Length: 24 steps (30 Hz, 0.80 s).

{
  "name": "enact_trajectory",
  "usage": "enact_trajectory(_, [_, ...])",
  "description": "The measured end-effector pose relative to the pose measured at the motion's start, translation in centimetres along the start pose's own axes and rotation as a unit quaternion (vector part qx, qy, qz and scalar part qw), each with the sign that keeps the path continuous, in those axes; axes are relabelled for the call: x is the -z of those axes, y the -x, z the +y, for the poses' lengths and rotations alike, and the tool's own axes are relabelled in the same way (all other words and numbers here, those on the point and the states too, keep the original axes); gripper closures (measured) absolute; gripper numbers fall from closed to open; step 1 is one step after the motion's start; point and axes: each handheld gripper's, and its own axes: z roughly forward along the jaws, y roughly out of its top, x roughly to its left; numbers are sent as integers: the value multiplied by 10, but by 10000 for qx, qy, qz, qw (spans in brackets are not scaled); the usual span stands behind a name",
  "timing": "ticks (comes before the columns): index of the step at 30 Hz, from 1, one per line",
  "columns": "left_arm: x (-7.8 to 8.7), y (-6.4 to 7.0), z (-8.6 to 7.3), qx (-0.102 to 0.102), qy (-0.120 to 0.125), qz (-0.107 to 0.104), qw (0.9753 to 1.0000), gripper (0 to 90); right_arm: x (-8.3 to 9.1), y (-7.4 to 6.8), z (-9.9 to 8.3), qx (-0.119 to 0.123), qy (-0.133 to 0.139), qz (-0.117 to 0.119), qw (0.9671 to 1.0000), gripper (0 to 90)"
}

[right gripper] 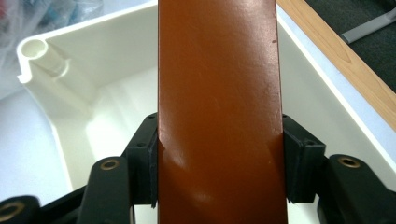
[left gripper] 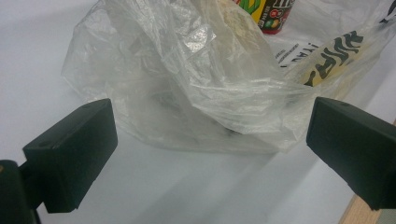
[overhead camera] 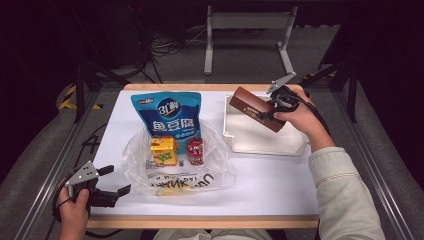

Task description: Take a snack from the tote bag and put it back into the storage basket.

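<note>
Right tongs (overhead camera: 272,107) clamped on brown box (overhead camera: 256,116), held tilted over white tray (overhead camera: 235,137) at table's (overhead camera: 270,185) far right. Right gripper view showed pads (right gripper: 150,163) pressing box sides. Left tongs (overhead camera: 117,182) apart near table's front left corner, aimed at clear plastic bag (left gripper: 187,84). Blue pouch (overhead camera: 166,114), yellow carton (overhead camera: 164,151), red can (overhead camera: 195,151) stood mid-table at bag.

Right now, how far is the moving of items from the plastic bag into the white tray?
Nothing lies in the white tray yet. In hand: the right gripper is shut on the brown box, held above the tray. Left: the yellow carton, red can and blue pouch remain at the plastic bag; the left gripper is open beside it.
</note>
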Motion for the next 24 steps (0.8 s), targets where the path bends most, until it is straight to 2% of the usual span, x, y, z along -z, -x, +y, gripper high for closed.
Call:
enact_trajectory(9, [1,0,0,19,6,-12,10000,23,-14,8,-11,-69,-117,-30,9999,423])
enact_trajectory(16, [0,0,0,-15,-6,-16,10000,22,-21,14,-18,-195,-315,-55,9993,423])
enact_trajectory(24, [0,0,0,-18,-15,-29,10000,21,-28,16,-22,-260,-389,-59,9989,423])
